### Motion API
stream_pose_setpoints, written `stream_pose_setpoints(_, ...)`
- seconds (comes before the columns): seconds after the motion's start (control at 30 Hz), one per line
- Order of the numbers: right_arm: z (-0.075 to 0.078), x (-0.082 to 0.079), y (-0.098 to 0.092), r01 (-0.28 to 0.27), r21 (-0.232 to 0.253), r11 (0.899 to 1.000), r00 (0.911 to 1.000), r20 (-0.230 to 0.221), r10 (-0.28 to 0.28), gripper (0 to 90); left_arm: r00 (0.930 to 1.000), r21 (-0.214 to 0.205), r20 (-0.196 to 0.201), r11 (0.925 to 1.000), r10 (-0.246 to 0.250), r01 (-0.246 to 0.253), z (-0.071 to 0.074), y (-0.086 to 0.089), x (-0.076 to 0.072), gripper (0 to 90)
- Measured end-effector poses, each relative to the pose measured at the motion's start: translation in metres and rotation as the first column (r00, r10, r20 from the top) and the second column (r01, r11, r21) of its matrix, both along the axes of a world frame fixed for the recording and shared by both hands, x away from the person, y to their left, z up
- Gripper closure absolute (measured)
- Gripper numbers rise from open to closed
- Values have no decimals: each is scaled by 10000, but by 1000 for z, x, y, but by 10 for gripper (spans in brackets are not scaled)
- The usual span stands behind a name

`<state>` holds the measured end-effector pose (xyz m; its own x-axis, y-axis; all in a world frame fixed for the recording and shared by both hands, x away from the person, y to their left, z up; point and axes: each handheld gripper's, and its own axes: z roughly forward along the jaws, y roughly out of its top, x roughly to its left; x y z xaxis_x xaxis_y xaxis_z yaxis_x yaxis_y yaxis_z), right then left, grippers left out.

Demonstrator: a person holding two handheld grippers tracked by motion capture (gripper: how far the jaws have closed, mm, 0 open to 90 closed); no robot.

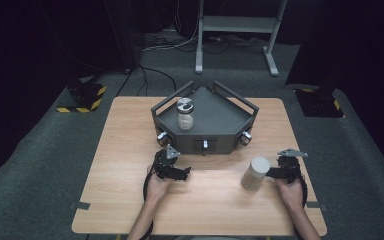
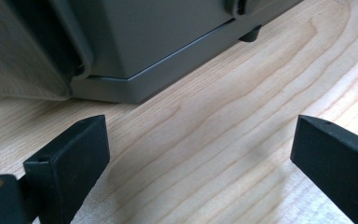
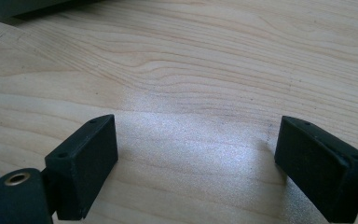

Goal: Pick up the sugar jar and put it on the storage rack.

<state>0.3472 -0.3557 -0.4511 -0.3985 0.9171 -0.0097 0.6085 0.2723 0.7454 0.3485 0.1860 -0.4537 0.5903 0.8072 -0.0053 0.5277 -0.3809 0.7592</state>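
a: where's the left gripper [image 1: 180, 172]?

b: lower left of centre in the high view, low over the wooden table [image 1: 130, 130], just below the front wall of the dark grey tray [image 1: 220, 112]. in the left gripper view its jaws stand wide apart, bare wood grain between them, and the tray's grey wall [image 2: 168, 42] sits across the top of the frame.

a: and the right gripper [image 1: 272, 173]?

b: lower right of the high view. a pale upright cylinder [image 1: 255, 173] stands just to the left of it, right at its tip. from above i can't tell whether they touch.

a: is it clamped on that cylinder?

b: no. the right gripper view has the jaws spread with only tabletop between them and a bright patch of light on the wood.

a: anything in the tray?

b: a small jar [image 1: 185, 114] with a silvery lid, upright, toward the tray's left side, above the left gripper in the frame and well apart from the cylinder.
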Motion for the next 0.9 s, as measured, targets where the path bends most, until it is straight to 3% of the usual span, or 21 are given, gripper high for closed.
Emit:
stream_pose_setpoints(0.17, 0, 0, 0, -2, -1, 10000, 10000, 2, 2, 124, 10000, 62, -61, 10000, 68, -67, 1, -1, 0, 45)
stream_pose_setpoints(0.3, 0, 0, 0, -1, 0, 10000, 10000, 0, 1, 124, 9991, 155, -401, 9998, 150, -144, 3, -5, 5, 45)
stream_pose_setpoints(0.43, 0, 0, 0, -2, 0, 10000, 10000, 0, 2, 123, 9993, 446, -340, 9989, 185, -169, 3, -12, 5, 36)
stream_pose_setpoints(0.9, 0, 0, 0, -3, -3, 10000, 10000, 1, 3, 123, 9992, 438, -350, 9989, 171, -156, 4, -11, 5, 34)
